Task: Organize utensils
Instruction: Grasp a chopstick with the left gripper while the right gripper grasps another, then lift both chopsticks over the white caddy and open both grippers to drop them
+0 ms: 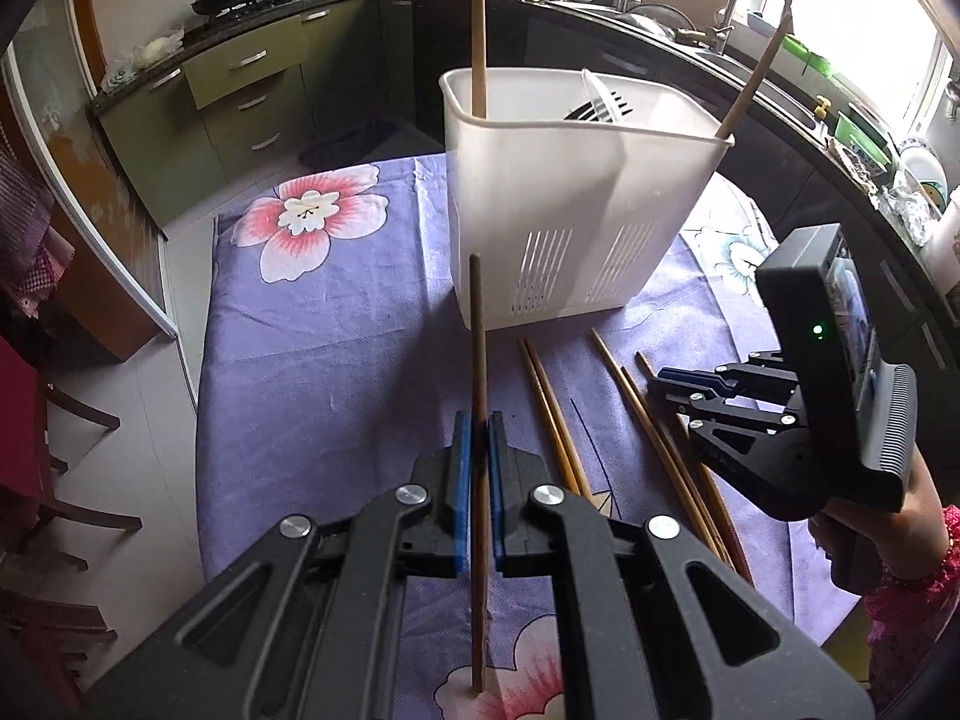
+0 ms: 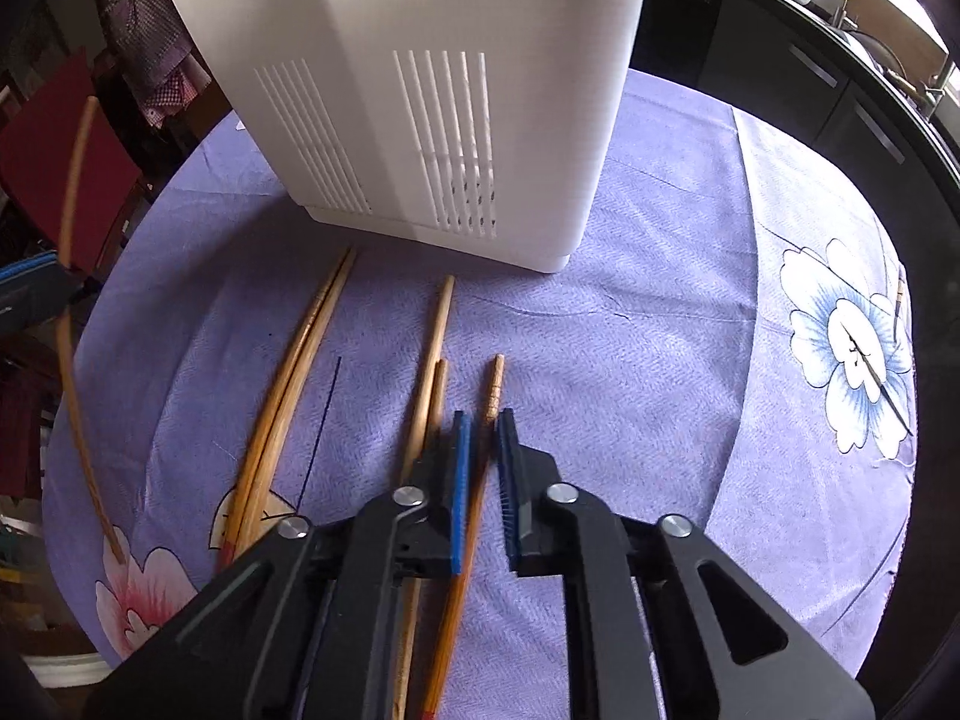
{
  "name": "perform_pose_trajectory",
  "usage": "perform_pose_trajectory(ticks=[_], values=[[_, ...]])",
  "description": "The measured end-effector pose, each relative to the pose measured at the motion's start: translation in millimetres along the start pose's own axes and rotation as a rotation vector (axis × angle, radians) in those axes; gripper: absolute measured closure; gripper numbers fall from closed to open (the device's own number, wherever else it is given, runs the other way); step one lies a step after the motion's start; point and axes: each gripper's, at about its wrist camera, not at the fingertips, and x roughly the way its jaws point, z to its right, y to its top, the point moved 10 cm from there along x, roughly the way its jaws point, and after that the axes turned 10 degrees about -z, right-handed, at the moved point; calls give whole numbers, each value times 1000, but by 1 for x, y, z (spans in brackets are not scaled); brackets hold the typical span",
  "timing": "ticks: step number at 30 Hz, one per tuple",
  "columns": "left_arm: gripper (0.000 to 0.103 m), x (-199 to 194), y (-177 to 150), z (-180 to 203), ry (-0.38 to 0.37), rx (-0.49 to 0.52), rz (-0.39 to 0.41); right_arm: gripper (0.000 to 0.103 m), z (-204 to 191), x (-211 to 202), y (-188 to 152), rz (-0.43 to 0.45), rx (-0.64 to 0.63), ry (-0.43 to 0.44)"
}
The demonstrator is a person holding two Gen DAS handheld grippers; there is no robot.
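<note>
Task is sitting roughly midway, by the look of it. Cloth is carrying a white caddy, which is holding 2 long wooden sticks: 1 upright at its far-left corner, 1 leaning out at the right; a white slotted piece is showing inside too. 5 chopsticks are lying loose on the cloth in front of the caddy. Left gripper is pinching a dark chopstick, its low end touching the cloth. Right gripper is straddling 1 chopstick, fingers slightly spread, not yet closed on it.
</note>
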Motion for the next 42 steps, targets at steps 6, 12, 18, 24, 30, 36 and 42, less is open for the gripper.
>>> perform_pose_trajectory(ticks=[6,12,18,24,30,36,42], values=[[98,-21,2,-1,-16,5,40,97,-1,-4,2,22,19,16],[98,-58,16,6,-31,17,101,97,9,-49,-4,124,49,54],[98,-98,38,17,-39,33,162,97,23,-116,-8,258,76,100],[98,-130,61,32,-52,46,200,97,46,-173,-25,357,86,121],[98,-167,92,41,-29,55,246,97,54,-229,-27,444,83,147],[98,-186,117,39,-3,46,260,97,56,-270,-26,493,71,146],[98,-206,147,35,6,20,306,97,63,-272,-27,482,70,134]])
